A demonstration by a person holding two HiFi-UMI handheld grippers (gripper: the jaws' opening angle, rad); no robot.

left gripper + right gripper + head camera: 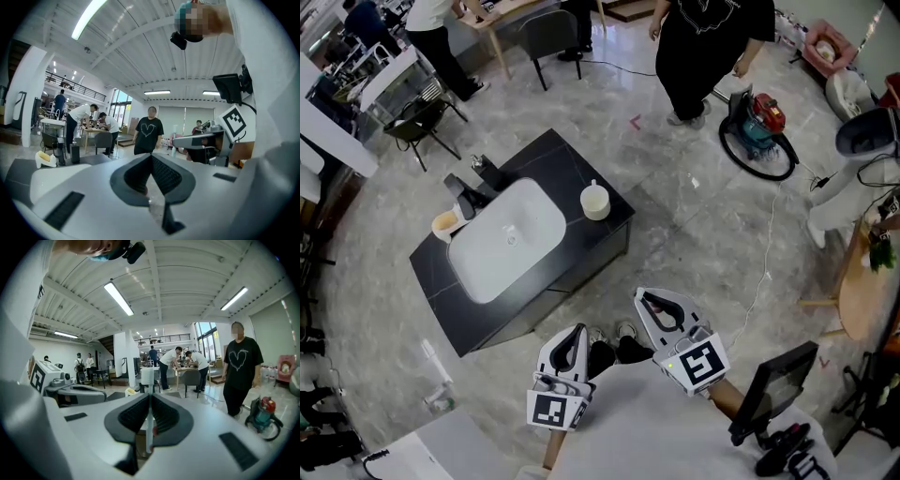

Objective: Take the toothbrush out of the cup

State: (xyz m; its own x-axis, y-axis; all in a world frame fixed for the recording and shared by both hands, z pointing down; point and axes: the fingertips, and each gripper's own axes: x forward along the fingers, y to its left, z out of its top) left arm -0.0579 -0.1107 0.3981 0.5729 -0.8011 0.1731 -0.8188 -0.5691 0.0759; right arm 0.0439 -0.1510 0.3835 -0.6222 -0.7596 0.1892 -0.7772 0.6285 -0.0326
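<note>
One round white cup point(594, 201), black countertop point(562, 164)

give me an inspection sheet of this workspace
surface: black counter with white sink
job's things: cup on the counter beside the sink, toothbrush standing in it
clutter: faucet, yellowish thing by the sink's left edge
grippers: left tool and right tool both shut, empty, well short of the counter
cables: white cable on the floor
surroundings: person in black, vacuum, chair
</note>
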